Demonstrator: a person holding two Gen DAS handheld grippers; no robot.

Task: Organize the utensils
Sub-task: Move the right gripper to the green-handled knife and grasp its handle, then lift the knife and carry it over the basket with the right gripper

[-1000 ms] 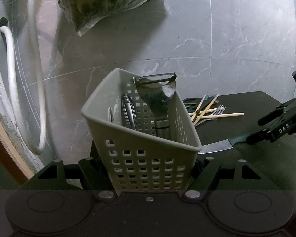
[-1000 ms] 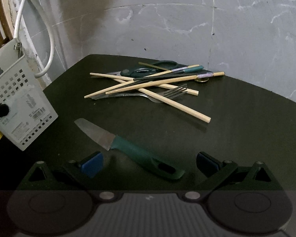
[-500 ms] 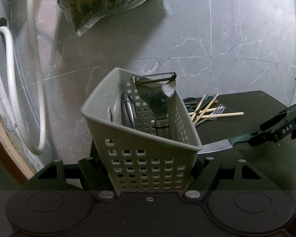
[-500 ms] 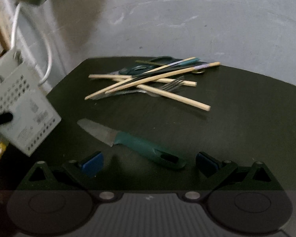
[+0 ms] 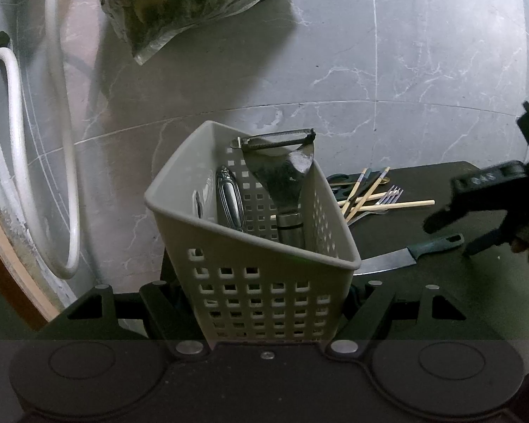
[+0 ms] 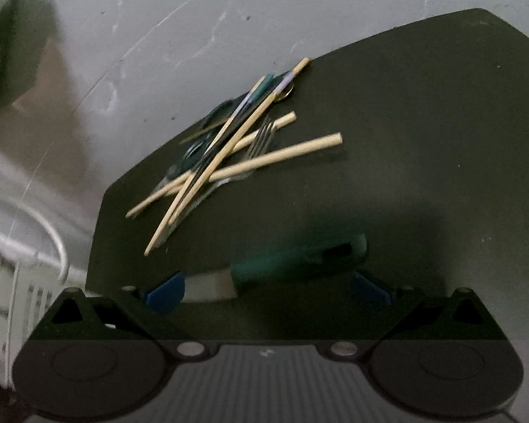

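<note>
Since half a second ago the right gripper (image 6: 268, 287) has dropped low over the green-handled kitchen knife (image 6: 292, 259) and swung round, so the black tabletop (image 6: 423, 148) now appears tilted in its view and the knife lies blurred right between its blue-padded fingers (image 6: 165, 290). The jaws stand wide, one pad on each side of the knife where blade meets handle; whether they touch it cannot be told. In the left wrist view the same gripper (image 5: 476, 225) has come in from the right and hangs over the knife's handle end.

The left gripper (image 5: 268, 303) has not shifted: it is clamped on the pale grey perforated plastic basket (image 5: 264, 282), which stands upright between its fingers at the table's left edge. Inside the basket are a metal Y-shaped peeler (image 5: 282, 176) and an ornate silver utensil handle (image 5: 229, 197).

Beyond the knife, toward the table's far edge by the grey marble wall (image 5: 405, 53), lies a crossed pile of wooden chopsticks (image 6: 229, 151) over a silver fork (image 6: 261, 134) and dark green scissors (image 6: 194, 148). Bare tabletop lies between knife and pile, and more to the right of both. Left of the basket a white hose (image 5: 63, 141) loops down the wall, and a plastic bag of greens (image 5: 194, 0) hangs above.
</note>
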